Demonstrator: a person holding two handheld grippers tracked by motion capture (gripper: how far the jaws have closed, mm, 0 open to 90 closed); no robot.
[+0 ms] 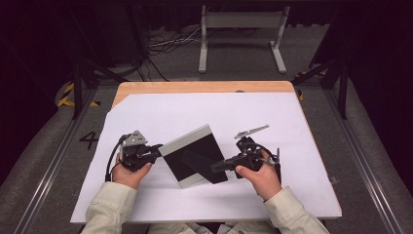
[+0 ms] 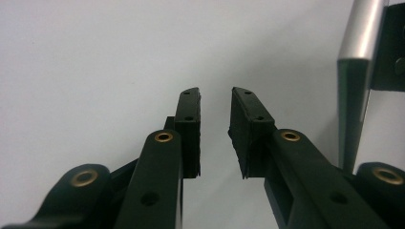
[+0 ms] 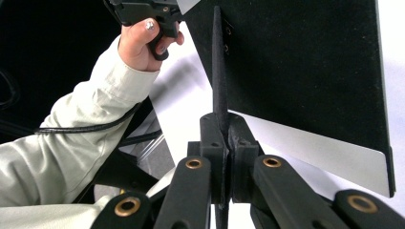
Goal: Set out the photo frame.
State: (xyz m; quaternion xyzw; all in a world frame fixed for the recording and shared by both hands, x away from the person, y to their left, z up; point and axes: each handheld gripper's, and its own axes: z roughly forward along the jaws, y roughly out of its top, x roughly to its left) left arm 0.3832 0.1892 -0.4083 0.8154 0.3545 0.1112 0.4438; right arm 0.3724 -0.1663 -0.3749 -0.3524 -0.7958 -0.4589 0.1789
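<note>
A picture frame [image 1: 195, 155] with a black back and silver edges lies face down and askew on the white sheet. A thin black stand flap [image 3: 219, 67] juts from its back [image 3: 305, 62], and my right gripper [image 3: 228, 121] is shut on that flap's edge. In the high view the right gripper [image 1: 217, 166] reaches in from the right over the frame's near half. My left gripper [image 1: 157, 151] rests by the frame's left corner. Its jaws [image 2: 215, 95] stand open over bare white sheet, with the frame's silver edge [image 2: 356, 71] just to their right.
The white sheet [image 1: 272, 122] covers most of a wooden table [image 1: 195, 87]. A grey metal stand [image 1: 241, 34] and cables lie on the dark floor beyond it. In the right gripper view a person's hand [image 3: 141, 45] in a pale sleeve holds the left gripper.
</note>
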